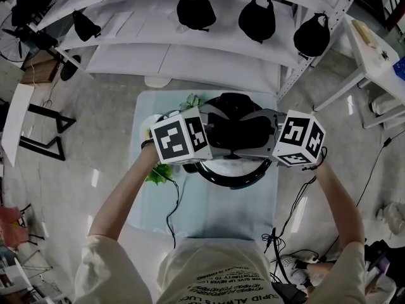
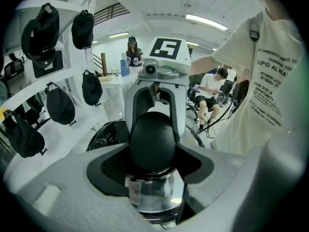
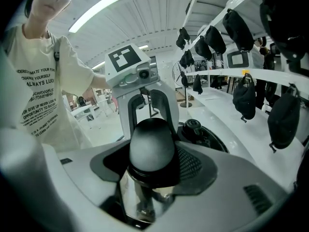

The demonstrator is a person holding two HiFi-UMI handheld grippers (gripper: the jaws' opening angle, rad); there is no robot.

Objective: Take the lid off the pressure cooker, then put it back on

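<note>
The pressure cooker (image 1: 231,173) is black and round and stands on the pale table (image 1: 209,211) in front of me. Its lid has a black, rounded handle (image 2: 152,139) over a shiny steel part (image 2: 154,195). My left gripper (image 2: 152,151) is shut on one end of that handle, and my right gripper (image 3: 152,151) is shut on the opposite end. The two grippers face each other across the lid (image 1: 235,132). A black valve (image 3: 193,125) shows on the lid top beside the handle. Whether the lid rests on the pot or hangs just above it I cannot tell.
A green plant (image 1: 161,173) and a black cable (image 1: 172,214) lie at the table's left side. Behind the table stands a white rack (image 1: 190,56) hung with black caps (image 1: 195,8). More cables trail on the floor at right (image 1: 278,239). People sit in the background (image 2: 212,88).
</note>
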